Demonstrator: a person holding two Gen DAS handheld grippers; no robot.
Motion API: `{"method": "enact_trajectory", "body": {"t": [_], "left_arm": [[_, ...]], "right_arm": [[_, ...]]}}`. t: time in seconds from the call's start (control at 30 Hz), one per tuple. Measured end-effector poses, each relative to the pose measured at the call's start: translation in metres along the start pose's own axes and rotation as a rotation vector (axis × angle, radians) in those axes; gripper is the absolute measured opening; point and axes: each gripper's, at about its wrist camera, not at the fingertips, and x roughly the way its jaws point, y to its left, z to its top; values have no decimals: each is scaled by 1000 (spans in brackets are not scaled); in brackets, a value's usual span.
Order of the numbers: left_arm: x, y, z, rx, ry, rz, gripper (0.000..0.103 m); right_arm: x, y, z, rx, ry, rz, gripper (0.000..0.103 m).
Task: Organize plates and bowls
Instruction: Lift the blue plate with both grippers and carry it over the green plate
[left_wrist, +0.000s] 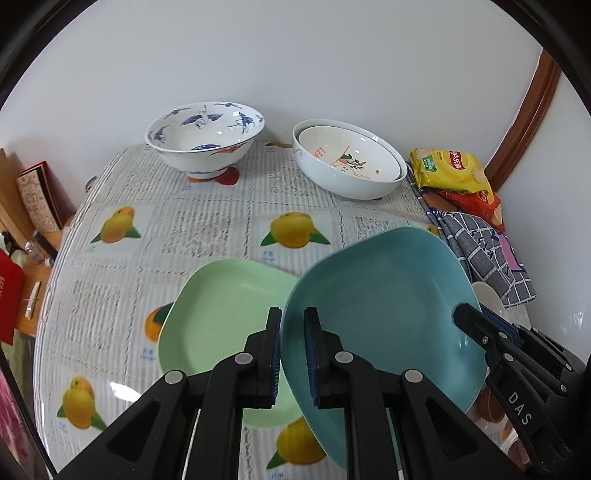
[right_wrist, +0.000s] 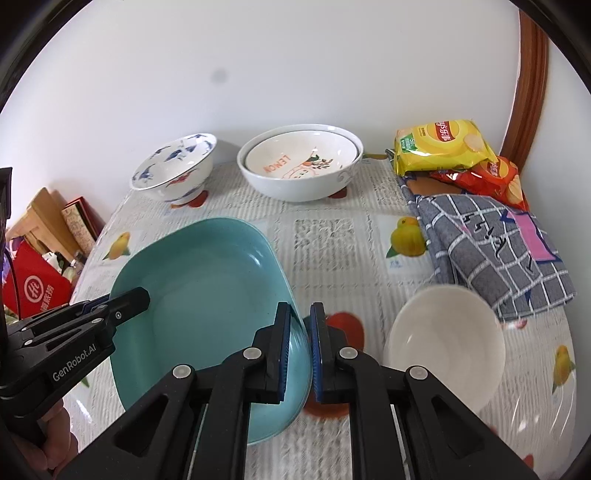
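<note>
Above the tabletop (left_wrist: 207, 229), my left fingers (left_wrist: 293, 354) and right fingers (right_wrist: 300, 350) clamp opposite rims of the teal plate (left_wrist: 384, 295), with the green plate (left_wrist: 221, 317) lying just to its left.

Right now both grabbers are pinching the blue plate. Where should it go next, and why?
Probably sideways, then down onto the green plate. Both the left gripper and right gripper clamp opposite edges of the blue plate, which is tilted above the table, and the green one beside it has a matching shape, so they should stack.
</note>
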Motion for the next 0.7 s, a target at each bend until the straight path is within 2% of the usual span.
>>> {"method": "enact_trajectory", "body": {"t": [0.3, 0.7], "left_arm": [[-33, 11, -26, -2, -28, 10, 12], [-60, 8, -40, 5, -57, 5, 12]], "right_arm": [[-28, 11, -24, 7, -15, 37, 11], [-58, 12, -40, 20, -46, 47, 11]]}}
